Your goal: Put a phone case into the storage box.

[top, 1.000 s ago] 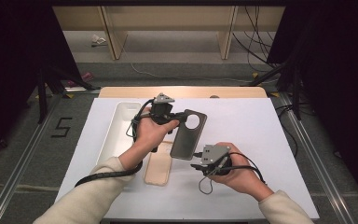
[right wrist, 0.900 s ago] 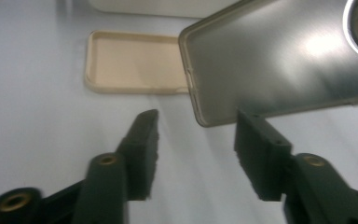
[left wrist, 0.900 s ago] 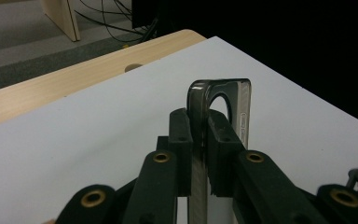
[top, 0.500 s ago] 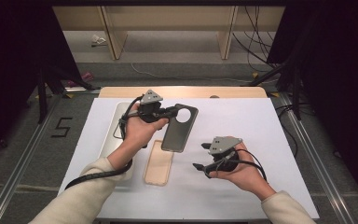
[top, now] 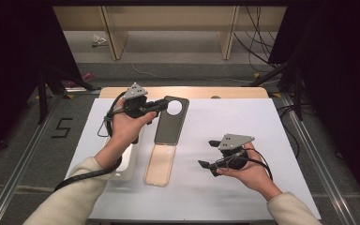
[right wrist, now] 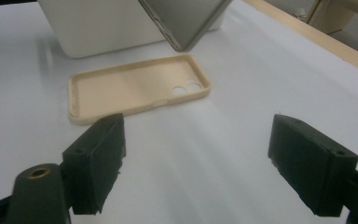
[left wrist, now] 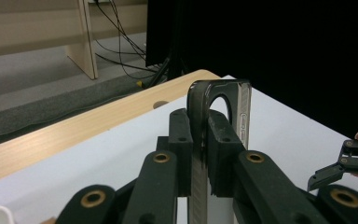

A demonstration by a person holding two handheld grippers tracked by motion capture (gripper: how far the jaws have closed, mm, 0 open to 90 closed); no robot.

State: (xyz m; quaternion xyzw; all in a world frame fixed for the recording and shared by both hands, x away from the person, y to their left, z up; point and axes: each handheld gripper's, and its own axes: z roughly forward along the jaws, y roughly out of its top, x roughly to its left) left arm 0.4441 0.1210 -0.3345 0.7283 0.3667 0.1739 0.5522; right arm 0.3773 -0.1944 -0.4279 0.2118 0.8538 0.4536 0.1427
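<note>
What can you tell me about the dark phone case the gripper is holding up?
The dark grey phone case looks like thin, slightly shiny plastic, with one big round camera hole near its far end. The left gripper pinches its edge beside that hole, jaws shut on it. It hangs tilted above the white table, its low end above the beige phone case lying open side up. In the left gripper view it stands edge-on between the pads.

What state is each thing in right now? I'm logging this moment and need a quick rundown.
left gripper: shut on the dark phone case, held above the table.
dark phone case: gripped at its camera-hole end, lifted and tilted.
right gripper: open, nothing between the jaws, which have just been opening.
beige phone case: lying flat on the white table, hollow side up, untouched.
white tray: resting on the table beside the beige case.
</note>
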